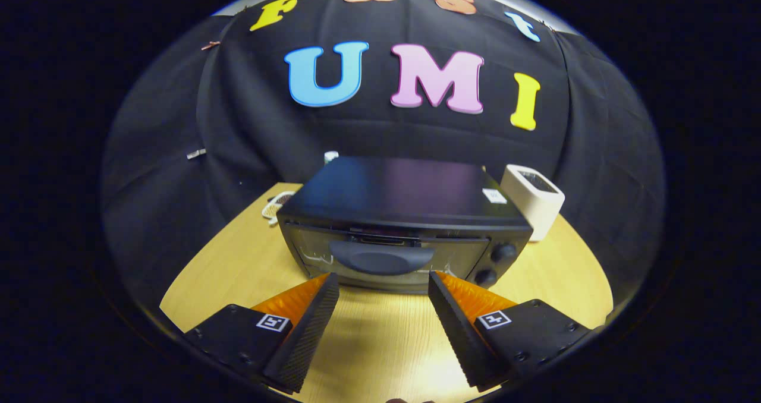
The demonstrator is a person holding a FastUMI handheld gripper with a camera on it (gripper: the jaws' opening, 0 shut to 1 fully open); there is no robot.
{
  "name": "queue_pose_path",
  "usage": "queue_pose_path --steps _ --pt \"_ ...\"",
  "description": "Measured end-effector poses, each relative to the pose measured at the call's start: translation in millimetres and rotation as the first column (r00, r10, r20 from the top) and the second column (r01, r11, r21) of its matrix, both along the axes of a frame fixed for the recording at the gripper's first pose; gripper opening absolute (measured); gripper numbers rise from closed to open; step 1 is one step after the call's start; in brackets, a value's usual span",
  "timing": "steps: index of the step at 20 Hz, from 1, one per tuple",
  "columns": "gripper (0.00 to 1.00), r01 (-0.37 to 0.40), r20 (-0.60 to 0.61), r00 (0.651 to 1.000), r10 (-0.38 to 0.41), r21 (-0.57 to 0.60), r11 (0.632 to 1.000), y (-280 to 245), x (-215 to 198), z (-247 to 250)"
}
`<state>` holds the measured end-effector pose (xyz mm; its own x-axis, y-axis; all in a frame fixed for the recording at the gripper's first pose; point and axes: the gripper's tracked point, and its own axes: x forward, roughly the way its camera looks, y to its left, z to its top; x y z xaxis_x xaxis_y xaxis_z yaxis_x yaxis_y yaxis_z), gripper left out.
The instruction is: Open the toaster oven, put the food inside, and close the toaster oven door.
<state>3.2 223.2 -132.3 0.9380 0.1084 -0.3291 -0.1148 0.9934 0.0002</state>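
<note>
Gripper [383, 287], released: its two wedge-shaped fingers stand spread apart with bare bench between them, pressing on nothing. Each finger has a finely ribbed inner pad [312, 326] and carries one small square printed marker on its upper block, two markers in all.

Toaster oven [404, 224], one, just ahead of the fingertips and centred between them. It is a box-shaped appliance with a smooth, faintly glossy dark top panel and a darker metal-look front. Its door [386, 260] is closed; the glass pane reflects light, and one broad, rounded, matte handle [380, 257] runs across the door's upper half, directly beyond the gap between the fingers. Two round knobs [502, 252] sit one above the other on the front panel, just beyond the right finger.

Bench [368, 337], one, with a pale wood-grain surface, smooth and brightly lit between the fingers.

White box-shaped device [533, 200], one, with rounded corners and a dark top face, stands beyond the right finger, beside the oven's rear right corner.

A pale woven or mesh item [274, 205] lies beyond the left finger, partly hidden behind the oven; its form cannot be told.
</note>
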Motion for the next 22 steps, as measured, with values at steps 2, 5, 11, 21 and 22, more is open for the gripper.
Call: queue_pose_path --steps 2,5,11,21,22 --pt "0.99 -0.022 0.085 0.996 0.022 -0.007 1.0 -7 0 32" --pt "0.99 -0.036 0.17 0.985 0.038 -0.014 0.999 -25 5 68" --pt "0.99 0.014 0.24 0.97 -0.037 0.095 0.995 -89 -4 122" --pt "0.99 0.17 0.247 0.952 -0.179 0.058 0.984 -200 -73 130" --pt "0.99 0.179 0.244 0.951 -0.189 0.061 0.982 -206 -78 128"
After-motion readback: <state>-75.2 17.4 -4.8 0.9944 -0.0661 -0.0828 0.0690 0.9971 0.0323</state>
